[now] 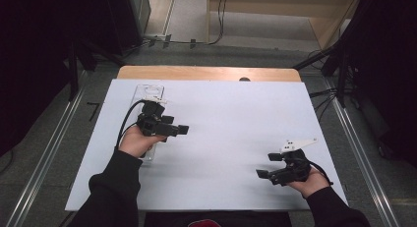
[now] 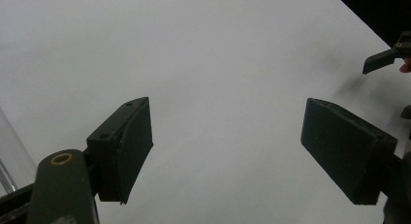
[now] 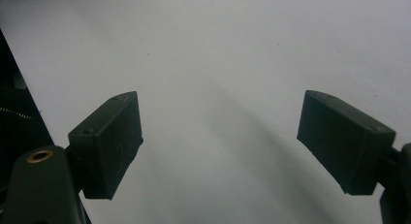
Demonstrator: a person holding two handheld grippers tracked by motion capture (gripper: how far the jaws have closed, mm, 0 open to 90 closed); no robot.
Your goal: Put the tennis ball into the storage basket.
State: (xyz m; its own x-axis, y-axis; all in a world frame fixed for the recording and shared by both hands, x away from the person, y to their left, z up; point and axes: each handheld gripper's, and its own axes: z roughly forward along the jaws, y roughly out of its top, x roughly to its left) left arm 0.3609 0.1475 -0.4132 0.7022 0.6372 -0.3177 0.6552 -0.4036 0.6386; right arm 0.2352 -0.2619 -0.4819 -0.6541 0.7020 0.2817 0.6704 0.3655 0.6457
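High view shows your left tool [image 1: 183,129] and right tool [image 1: 268,164] both spread wide and empty over the white tabletop [image 1: 221,124], ready to grab, with the clear plastic tray [image 1: 147,95] just behind your left hand.

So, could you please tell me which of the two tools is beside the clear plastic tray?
The left tool: the clear tray lies under that hand at the table's left. The right tool is over bare white tabletop.
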